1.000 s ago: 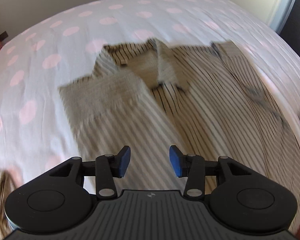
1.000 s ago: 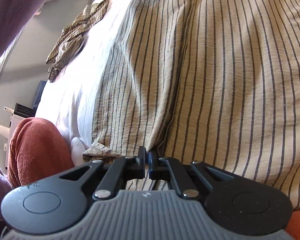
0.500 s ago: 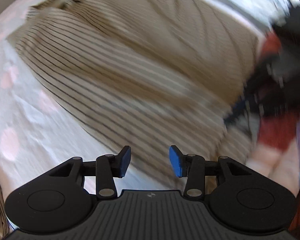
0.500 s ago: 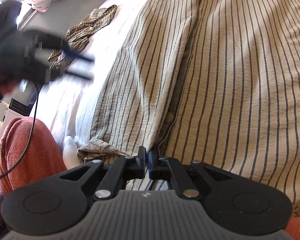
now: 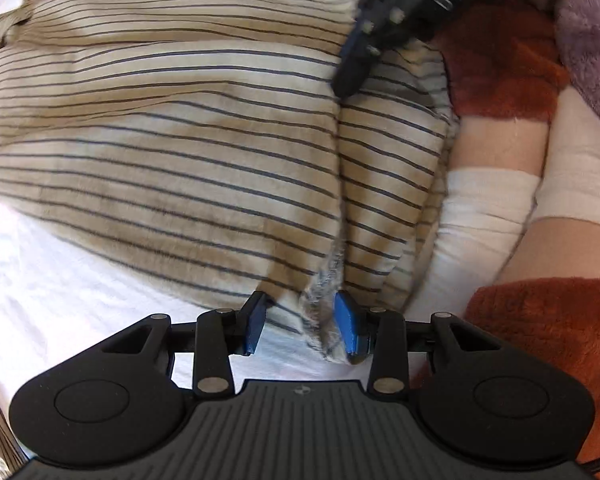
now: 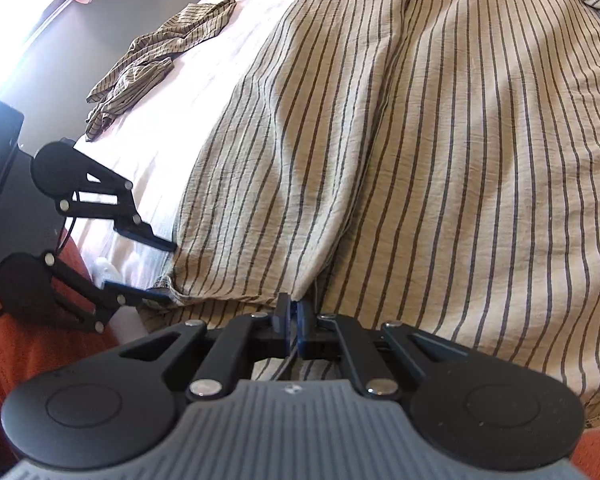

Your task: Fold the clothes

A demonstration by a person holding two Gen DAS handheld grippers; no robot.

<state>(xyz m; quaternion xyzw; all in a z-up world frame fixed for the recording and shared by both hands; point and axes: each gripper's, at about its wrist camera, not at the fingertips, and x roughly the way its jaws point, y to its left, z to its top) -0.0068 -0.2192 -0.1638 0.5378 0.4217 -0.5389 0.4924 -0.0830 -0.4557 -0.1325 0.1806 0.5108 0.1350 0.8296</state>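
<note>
Left claw (image 5: 300,326) now over one shirt (image 5: 180,140)

A beige shirt (image 6: 440,152) with thin dark vertical stripes lies spread across the white bed (image 6: 204,92), its cloth rumpled into long soft folds. Its near hem is bunched and frayed at the bed's edge (image 5: 324,280). A second striped garment (image 6: 160,56) of the same pattern lies crumpled in a heap, well apart, near the bed's far side.
</note>
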